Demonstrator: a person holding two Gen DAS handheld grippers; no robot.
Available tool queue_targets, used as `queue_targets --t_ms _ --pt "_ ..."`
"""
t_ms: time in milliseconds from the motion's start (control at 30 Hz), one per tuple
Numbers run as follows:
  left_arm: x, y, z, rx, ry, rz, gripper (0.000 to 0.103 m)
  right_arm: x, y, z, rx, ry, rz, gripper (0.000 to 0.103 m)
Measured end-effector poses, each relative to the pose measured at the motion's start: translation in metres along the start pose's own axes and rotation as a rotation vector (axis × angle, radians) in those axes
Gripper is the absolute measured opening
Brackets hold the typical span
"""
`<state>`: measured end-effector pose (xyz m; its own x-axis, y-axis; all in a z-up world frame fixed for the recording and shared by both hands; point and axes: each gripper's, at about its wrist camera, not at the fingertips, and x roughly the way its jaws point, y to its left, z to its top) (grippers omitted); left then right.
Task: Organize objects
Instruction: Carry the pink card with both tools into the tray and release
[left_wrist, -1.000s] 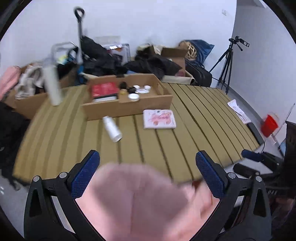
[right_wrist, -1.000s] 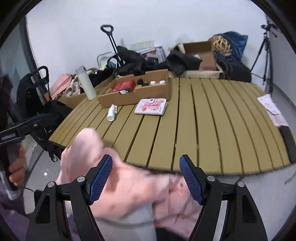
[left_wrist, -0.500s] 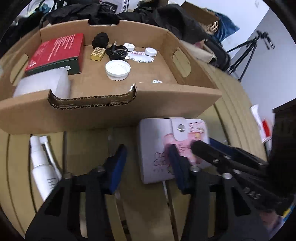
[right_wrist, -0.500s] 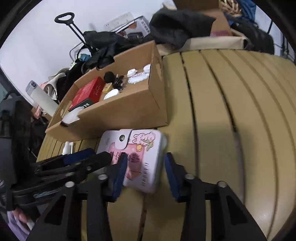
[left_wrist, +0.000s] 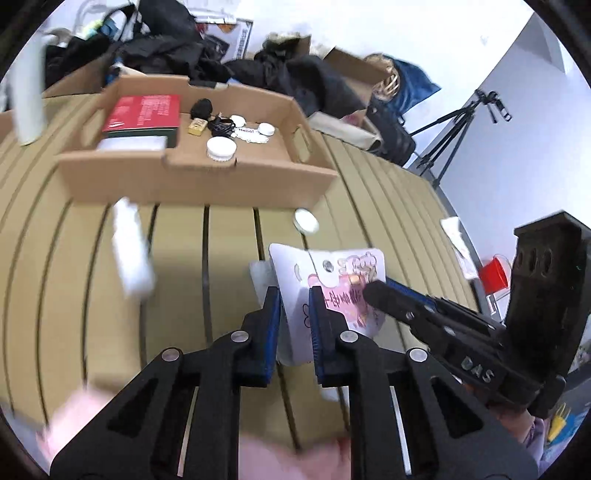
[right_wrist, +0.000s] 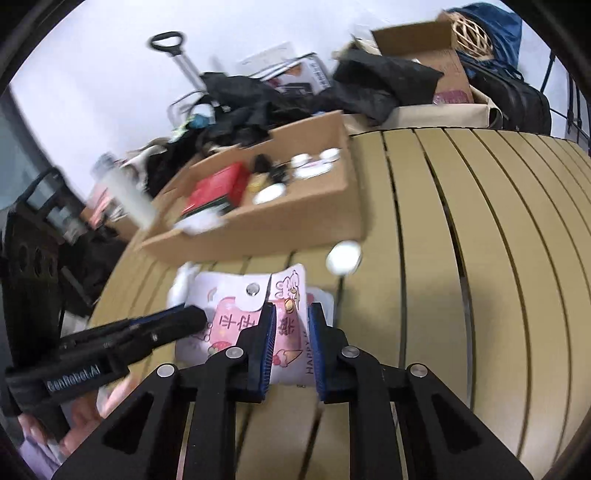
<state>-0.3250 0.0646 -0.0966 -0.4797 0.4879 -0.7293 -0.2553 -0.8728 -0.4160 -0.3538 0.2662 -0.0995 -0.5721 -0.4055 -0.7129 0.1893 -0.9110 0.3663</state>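
A white and pink pouch (left_wrist: 332, 280) with a snap flap and cartoon print is held up off the slatted table (left_wrist: 184, 266). My left gripper (left_wrist: 294, 295) is shut on its left edge. My right gripper (right_wrist: 290, 314) is shut on its right edge; the pouch (right_wrist: 236, 306) shows there too. Each gripper appears in the other's view: the right one (left_wrist: 373, 286) and the left one (right_wrist: 195, 317). An open cardboard box (left_wrist: 221, 184) stands behind the pouch.
The box holds a red book (left_wrist: 144, 112), a white lid (left_wrist: 221, 148) and small items. A white bottle (left_wrist: 131, 251) and a white round cap (left_wrist: 306, 220) lie on the table. Bags, boxes and a tripod (left_wrist: 458, 125) stand behind.
Both grippers closed onto the pouch and lifted it off the table, pulling back from the box. A white cap now lies where the pouch was.
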Motion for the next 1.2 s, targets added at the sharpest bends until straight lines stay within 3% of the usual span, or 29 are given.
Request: queue_targets --t_ms 133,267,533,667,900,1067,1200 --pt "-0.054 -0.025 -0.051 0.016 -0.026 -0.021 0.012 -0.067 0.037 -0.054 -0.064 -0.026 0.019 0.019" --pt "-0.073 -0.034 -0.066 0.029 -0.041 -0.022 0.012 -0.091 0.048 -0.089 -0.046 -0.016 0.041 0.019" --pt "-0.093 -0.035 -0.049 0.024 -0.111 -0.030 0.012 -0.102 0.056 -0.078 -0.059 -0.062 0.070 0.017" --pt "-0.084 -0.030 -0.010 0.019 -0.134 -0.046 0.012 -0.098 0.056 -0.042 -0.083 -0.099 0.068 0.013" --pt "-0.040 -0.019 0.121 0.001 -0.165 -0.081 0.012 -0.054 0.044 0.081 -0.148 -0.126 0.043 0.013" --pt "0.046 0.010 0.189 -0.055 -0.073 -0.079 0.012 0.008 0.012 0.151 -0.124 -0.058 0.035 0.013" --pt "0.121 0.039 0.198 -0.088 0.065 -0.008 0.011 0.077 -0.021 0.180 -0.108 0.067 -0.018 0.013"
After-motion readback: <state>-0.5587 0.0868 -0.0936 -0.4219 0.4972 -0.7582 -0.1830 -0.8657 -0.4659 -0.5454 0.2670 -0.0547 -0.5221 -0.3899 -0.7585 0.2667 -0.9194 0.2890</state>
